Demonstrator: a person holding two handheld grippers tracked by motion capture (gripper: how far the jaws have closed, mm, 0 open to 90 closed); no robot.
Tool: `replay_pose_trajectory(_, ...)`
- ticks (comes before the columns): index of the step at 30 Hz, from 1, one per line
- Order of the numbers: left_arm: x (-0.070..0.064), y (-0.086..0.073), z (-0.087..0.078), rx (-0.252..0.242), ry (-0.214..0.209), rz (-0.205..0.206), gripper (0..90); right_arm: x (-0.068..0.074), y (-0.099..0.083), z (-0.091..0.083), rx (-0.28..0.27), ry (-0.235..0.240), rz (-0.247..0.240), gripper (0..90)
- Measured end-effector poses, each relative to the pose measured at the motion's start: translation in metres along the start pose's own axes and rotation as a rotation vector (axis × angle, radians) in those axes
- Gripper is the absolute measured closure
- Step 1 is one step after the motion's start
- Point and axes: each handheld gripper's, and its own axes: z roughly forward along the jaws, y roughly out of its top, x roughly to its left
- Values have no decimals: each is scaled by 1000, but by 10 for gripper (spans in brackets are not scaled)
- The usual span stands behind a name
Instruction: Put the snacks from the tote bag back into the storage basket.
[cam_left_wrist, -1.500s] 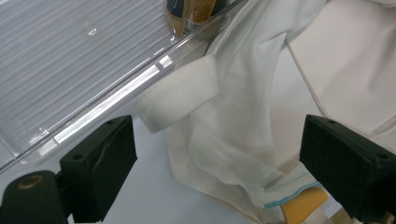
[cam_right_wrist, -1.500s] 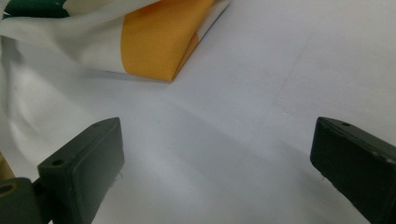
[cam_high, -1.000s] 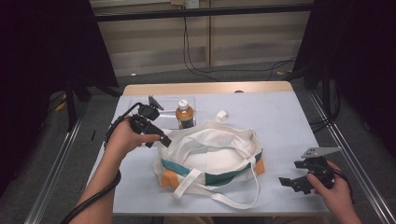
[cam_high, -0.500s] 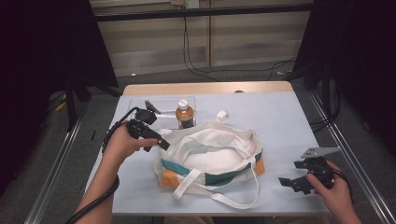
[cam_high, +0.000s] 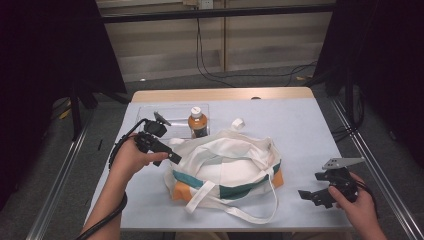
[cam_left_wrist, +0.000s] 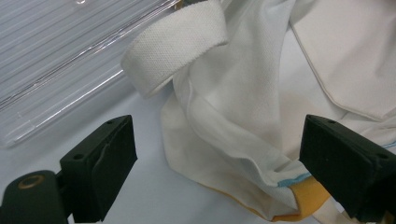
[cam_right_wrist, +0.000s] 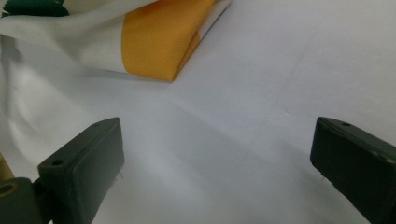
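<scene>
**A:** Tote bag (cam_high: 225, 167), where does it lie from you?

**B:** It slumps in the middle of the counter (cam_high: 300, 125), cream cloth with a teal band and orange corners, and its long axis runs across from my left hand towards my right. Its mouth sags open at the top, with one strap looping towards the near edge of the counter.

**A:** Which of your hands is nearer?

**B:** My left gripper (cam_high: 170, 156) by far. It sits right at the bag's left end, jaws spread wide, and in the left gripper view the folded cream rim (cam_left_wrist: 233, 135) lies straight ahead between them, with a strap loop (cam_left_wrist: 175, 44) arching just above it. Nothing is pinched there yet.

**A:** And the other one?

**B:** My right gripper (cam_high: 310, 196) rests near the counter's front right corner, also spread wide and holding nothing. The orange corner (cam_right_wrist: 161, 46) lies ahead and off to one side of it, well apart, with bare counter between.

**A:** Anything else close by?

**B:** A bottle (cam_high: 197, 122) of brown drink stands upright just behind the bag's left end, beside a clear tray (cam_high: 150, 112). I judge the left gripper should move first: a short push forward onto the rim, keeping clear of the bottle behind
</scene>
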Motion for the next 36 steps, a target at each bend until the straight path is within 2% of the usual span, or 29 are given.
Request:
replay_pose_trajectory(10,4,-10,3,-18,-10,-14,106,0,0,0,3,-2,4,28)
replay_pose_trajectory(13,4,-12,5,-35,-16,-38,106,0,0,0,2,-2,0,28)
replay_pose_trajectory(14,6,-13,4,-24,-17,-21,105,0,0,0,1,-1,0,28)
replay_pose_trajectory(16,7,-14,5,-31,-20,-27,106,0,0,0,2,-2,-2,28)
replay_pose_trajectory(17,5,-15,7,-55,-20,-57,105,0,0,0,3,-2,-1,28)
replay_pose_trajectory(18,7,-16,6,-33,-21,-24,105,0,0,0,3,-2,-1,27)
replay_pose_trajectory(19,7,-17,7,-38,-25,-35,105,0,0,0,3,-2,-1,28)
replay_pose_trajectory(27,8,-23,13,-44,-27,-34,104,0,0,0,2,-3,-2,28)
replay_pose_trajectory(29,8,-25,14,-48,-34,-42,104,0,0,0,3,-4,-1,28)
replay_pose_trajectory(30,7,-26,16,-76,-35,-77,103,0,0,0,3,-4,0,28)
replay_pose_trajectory(31,9,-27,15,-54,-35,-51,102,0,0,0,2,-4,-2,29)
replay_pose_trajectory(36,6,-29,13,-79,-29,-43,109,0,-1,0,3,-7,-3,28)
